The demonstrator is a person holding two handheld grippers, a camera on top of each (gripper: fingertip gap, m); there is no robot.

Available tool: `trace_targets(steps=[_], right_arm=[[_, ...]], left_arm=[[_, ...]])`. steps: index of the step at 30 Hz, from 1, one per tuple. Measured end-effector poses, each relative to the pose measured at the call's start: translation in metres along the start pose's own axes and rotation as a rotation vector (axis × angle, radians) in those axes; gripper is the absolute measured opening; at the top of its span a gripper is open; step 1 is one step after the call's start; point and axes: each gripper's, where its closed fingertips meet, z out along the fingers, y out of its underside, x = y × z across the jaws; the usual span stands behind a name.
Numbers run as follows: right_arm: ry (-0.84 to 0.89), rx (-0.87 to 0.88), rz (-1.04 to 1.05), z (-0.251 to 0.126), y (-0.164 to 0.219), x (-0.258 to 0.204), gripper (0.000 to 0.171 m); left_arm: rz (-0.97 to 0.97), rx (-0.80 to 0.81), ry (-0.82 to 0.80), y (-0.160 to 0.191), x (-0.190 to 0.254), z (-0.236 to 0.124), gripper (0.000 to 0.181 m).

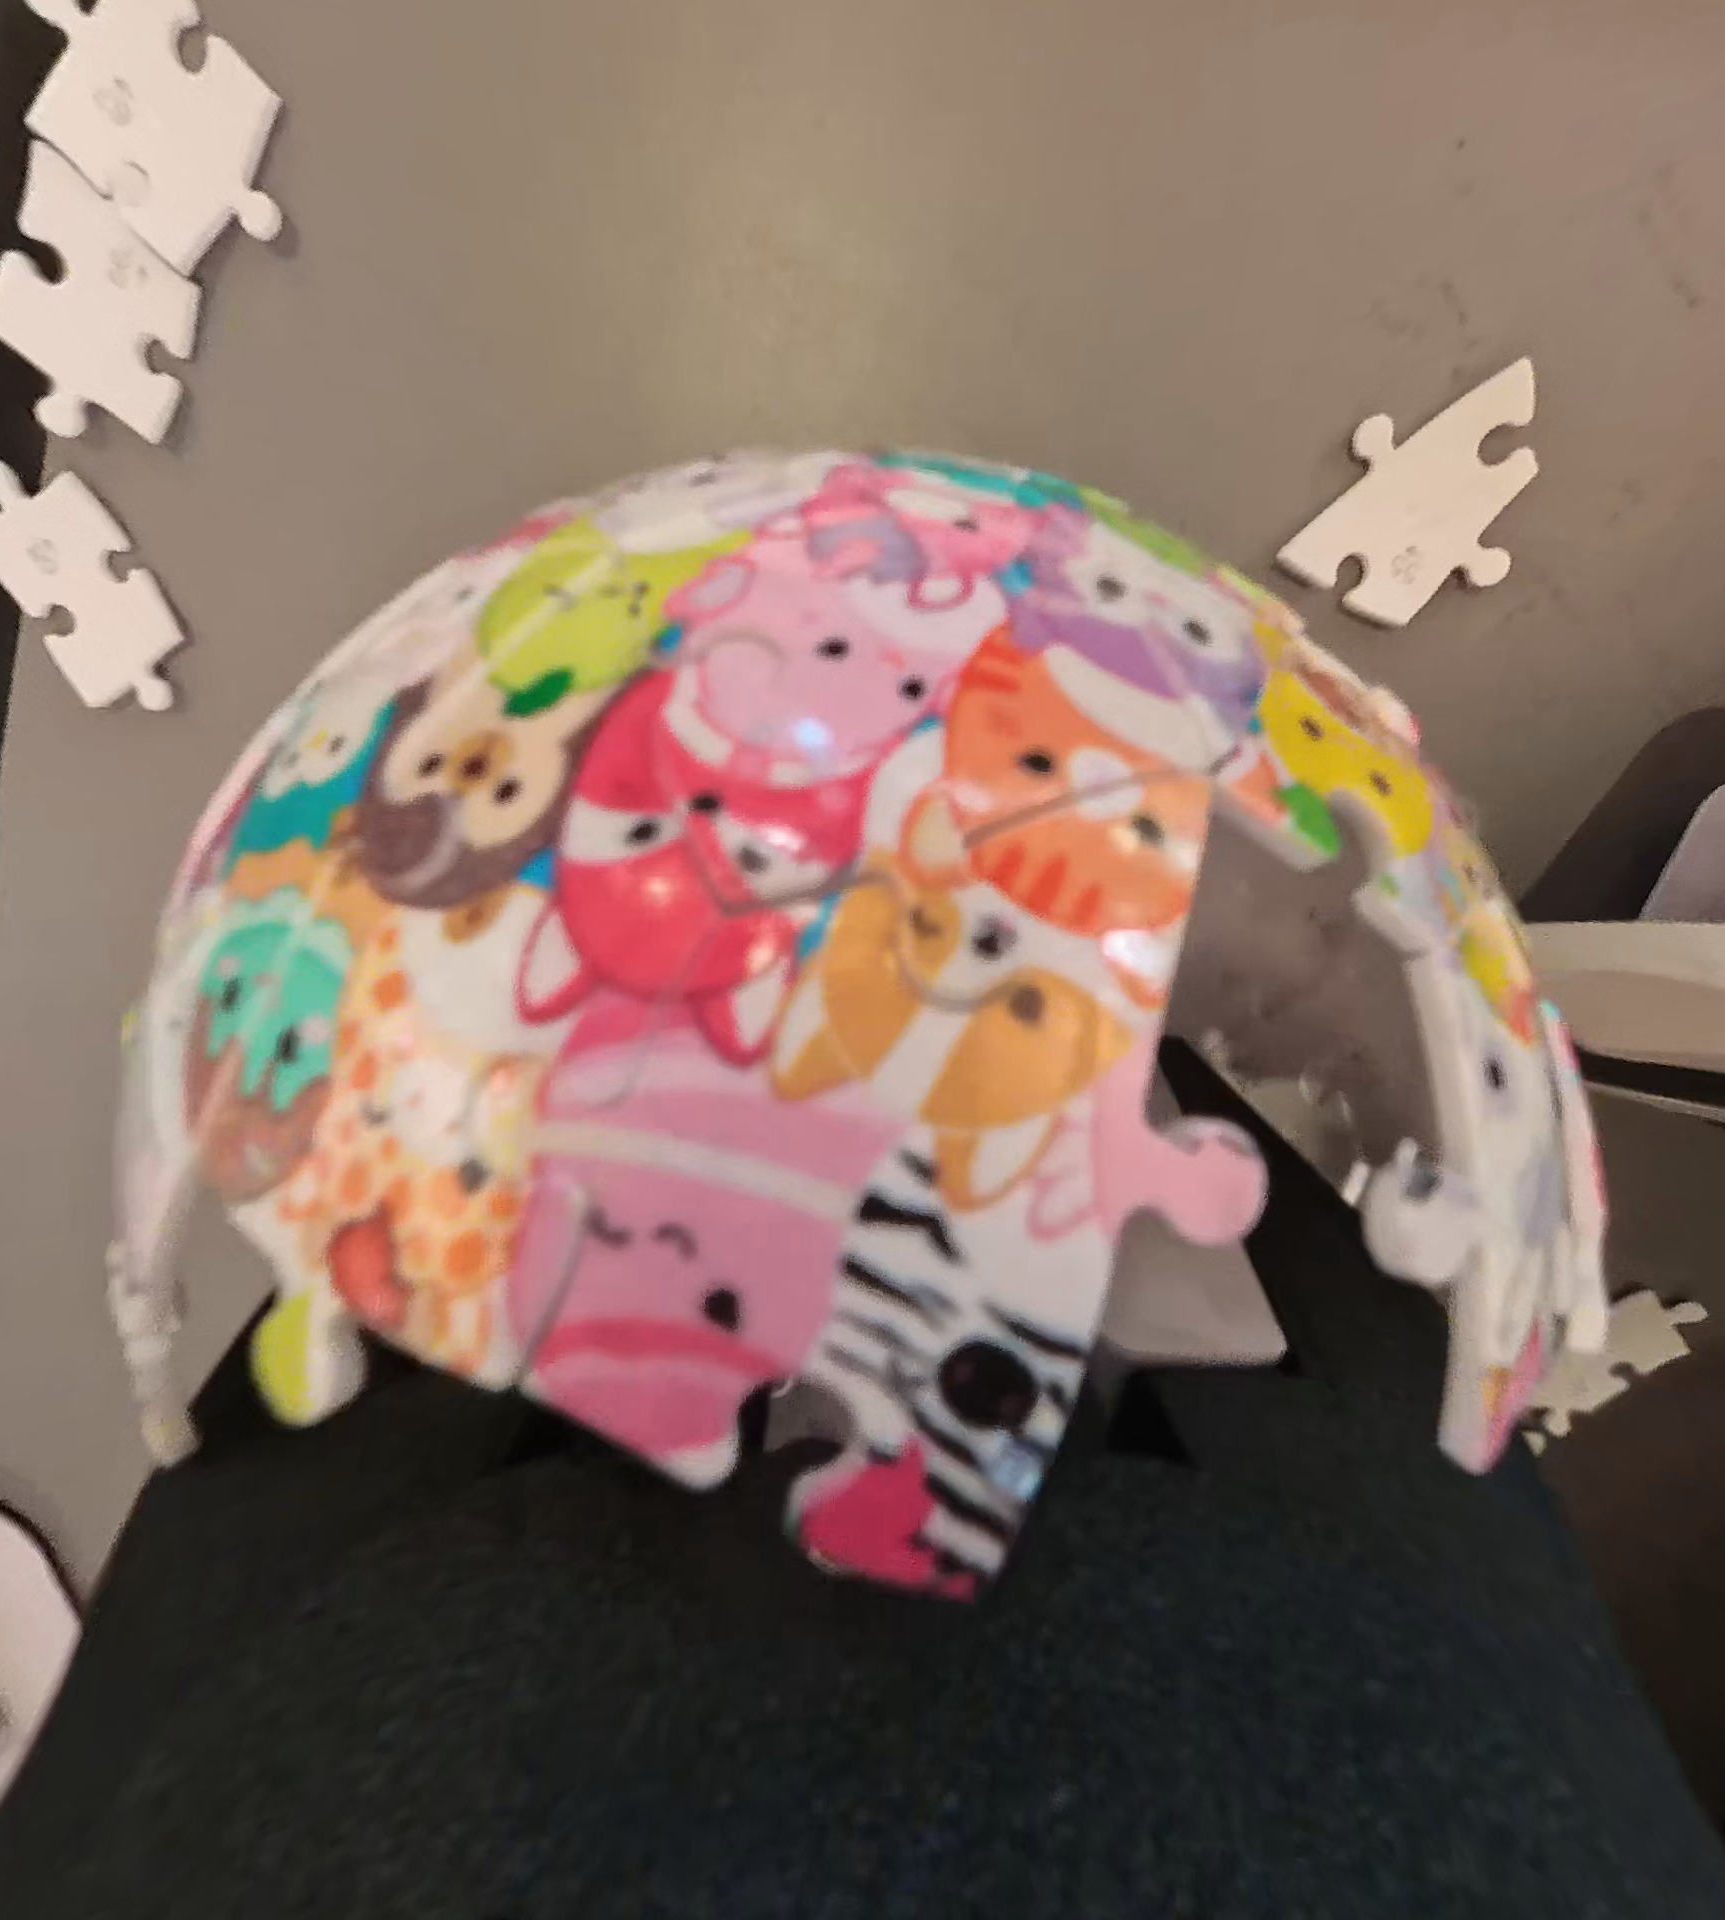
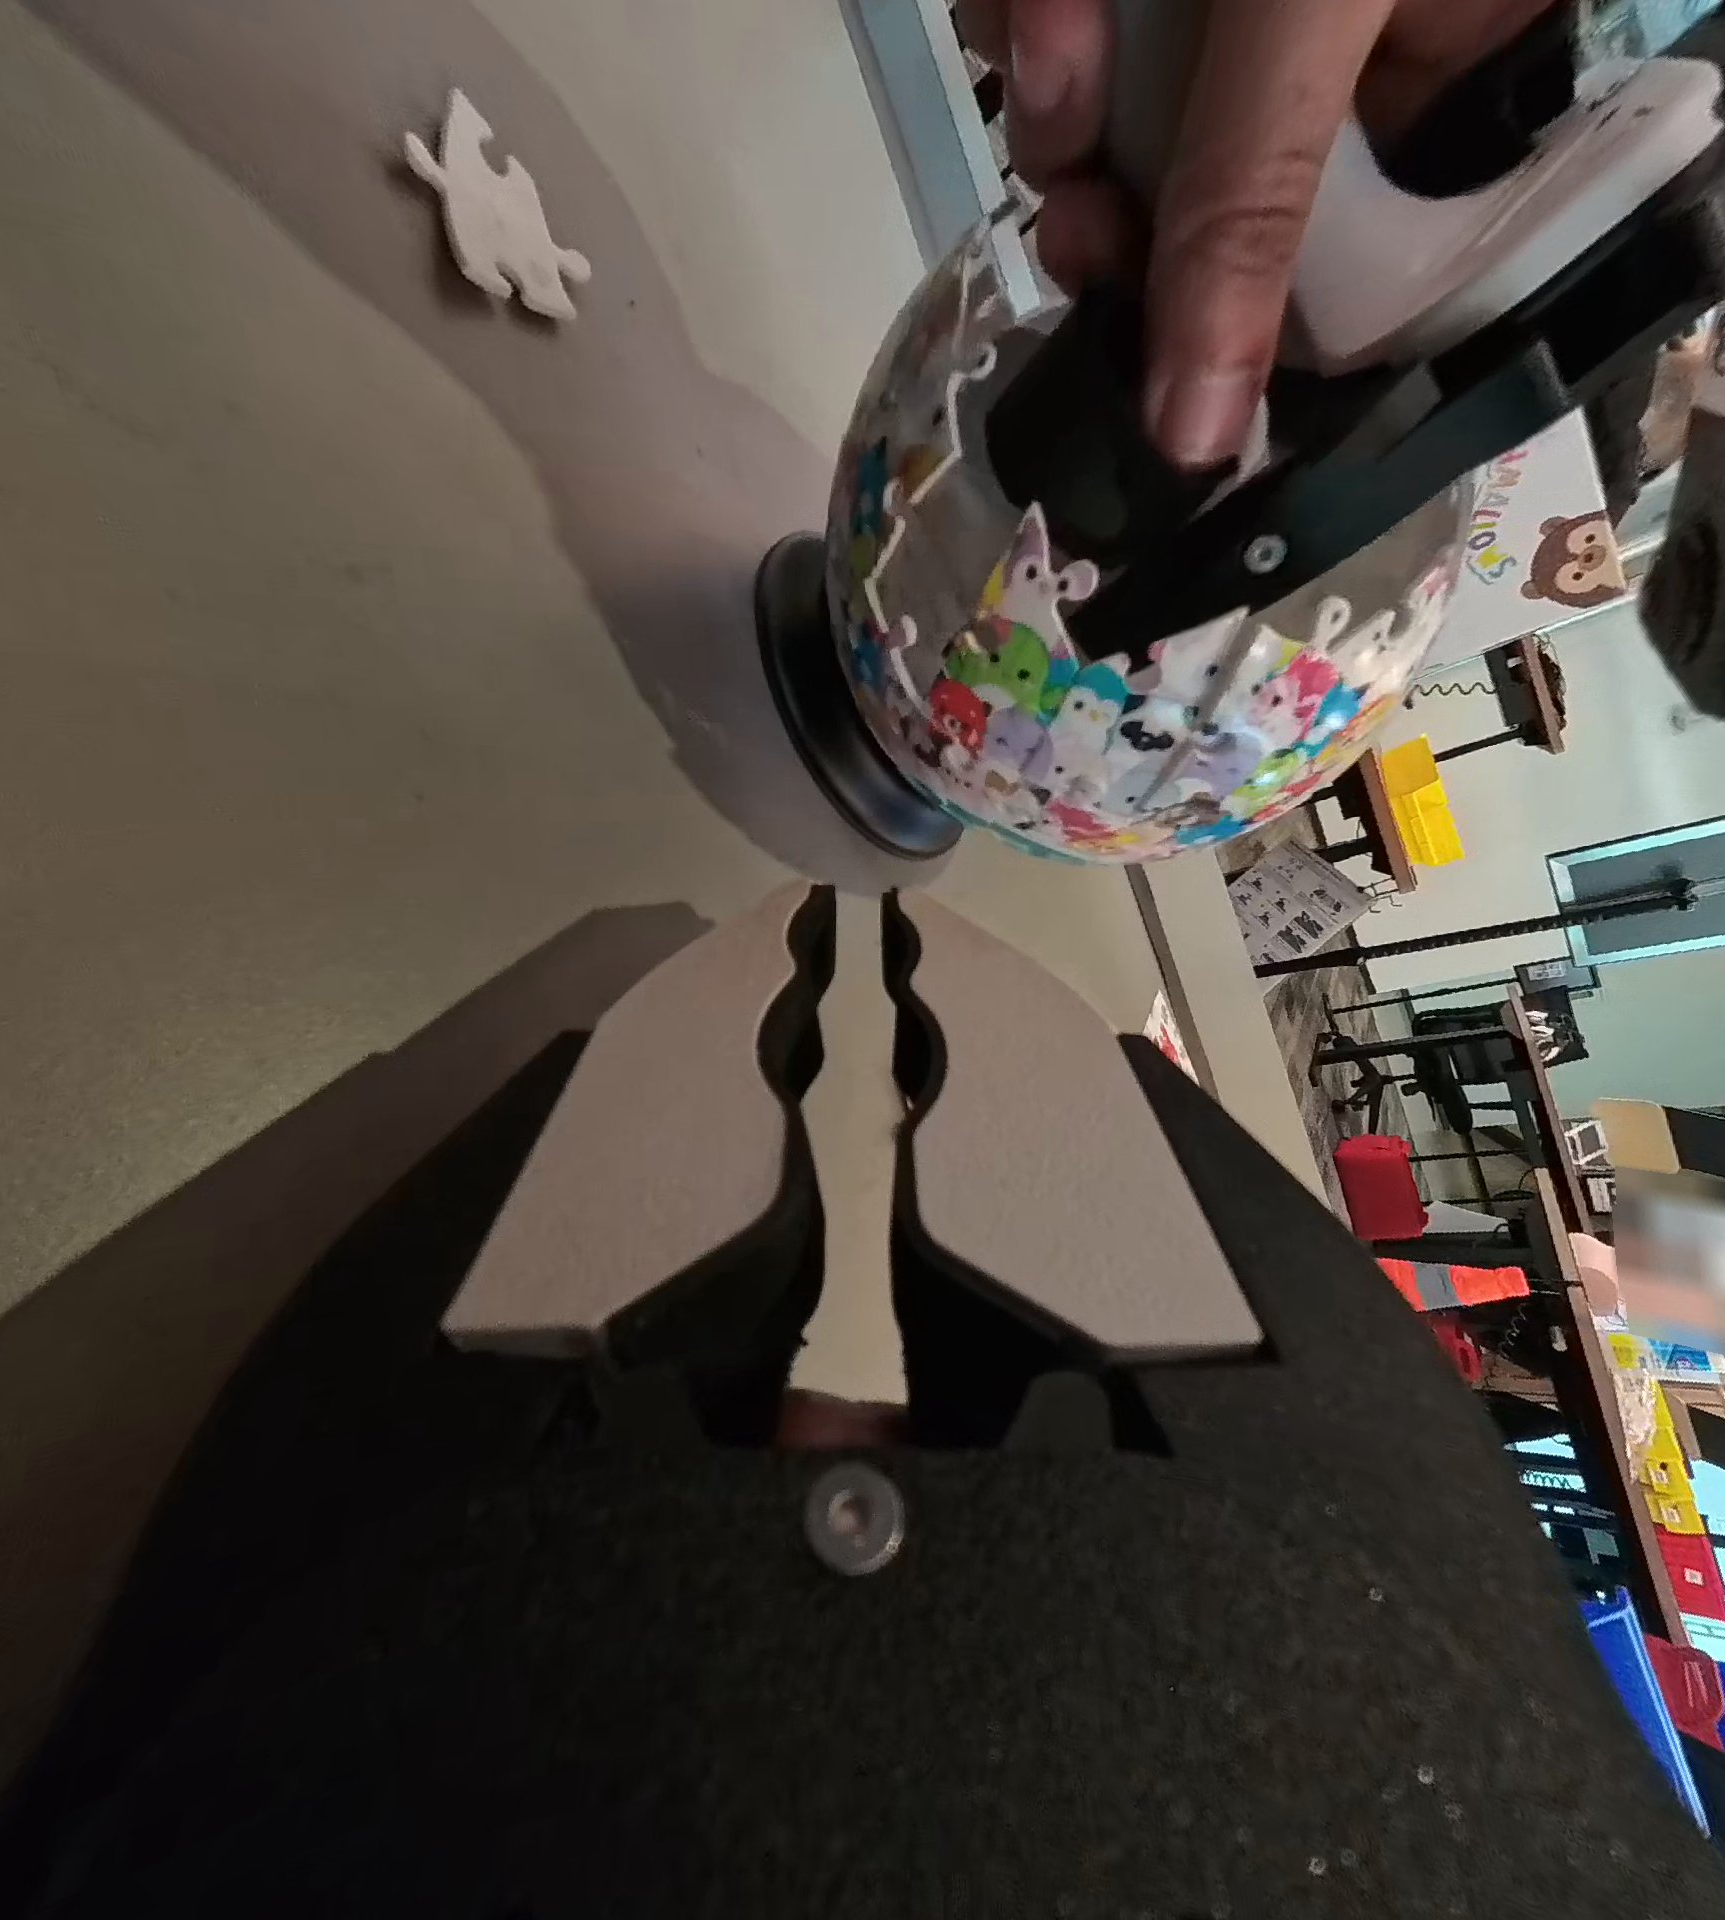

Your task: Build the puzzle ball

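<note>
The puzzle ball [image 1: 837, 987], a half-built dome of cartoon-animal pieces, sits on a black ring stand [image 2: 842, 717] on the grey table [image 2: 214, 520], straight ahead of the right gripper [image 2: 853, 914]. That gripper's fingers are drawn narrow, a thin gap between the wavy pads, with nothing seen between them. The left gripper [image 2: 1128, 499] reaches into the shell's open side in the right wrist view, a person's hand [image 2: 1190, 208] on it; whether its fingers pinch the shell edge or only brace it cannot be told, since the left wrist view shows the ball filling the space ahead of the fingers and hiding their tips. Loose white-backed pieces lie beyond the ball: a cluster [image 1: 110, 260] to the far left and a single piece [image 1: 1414, 499] to the right. To do this step well, I judge the left should steady the dome gently, as the open seam [image 1: 1284, 987] looks easy to spring apart, while the right fetches the nearest piece and aligns tabs before pressing.
</note>
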Motion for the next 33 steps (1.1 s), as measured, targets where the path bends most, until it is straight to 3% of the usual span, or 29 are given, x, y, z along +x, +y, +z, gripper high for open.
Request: trace_targets(steps=[1,5,7,8,21,24,30,33], right_arm=[[0.0,0.0,0.0,0.0,-0.0001,0.0001,0.008],[-0.001,0.001,-0.002,-0.0001,-0.0002,-0.0002,0.008],[-0.002,0.0,-0.003,0.0,-0.0001,-0.0004,0.008],[-0.002,0.0,-0.004,0.0,-0.0002,-0.0005,0.008],[-0.004,-0.001,-0.008,-0.0002,-0.0002,-0.0009,0.008],[-0.004,0.0,-0.01,-0.0004,-0.0004,-0.001,0.008],[-0.005,-0.001,-0.015,-0.0006,-0.0004,-0.0016,0.008],[-0.005,-0.001,-0.016,-0.0008,-0.0005,-0.0015,0.008]], left_arm=[[0.013,-0.015,0.0,0.0015,0.001,0.0013,0.069],[0.054,-0.073,0.002,0.0081,0.0039,0.005,0.063],[0.059,-0.092,0.009,0.0095,0.004,0.0051,0.09],[0.058,-0.101,0.015,0.0097,0.004,0.0051,0.112],[0.112,-0.107,0.038,0.0051,0.0059,0.0026,0.112],[0.113,-0.114,0.033,0.0055,0.0053,0.0038,0.103],[0.112,-0.123,0.073,0.0062,0.0106,0.0065,0.125],[0.112,-0.119,0.078,0.0062,0.0108,0.0067,0.119]])
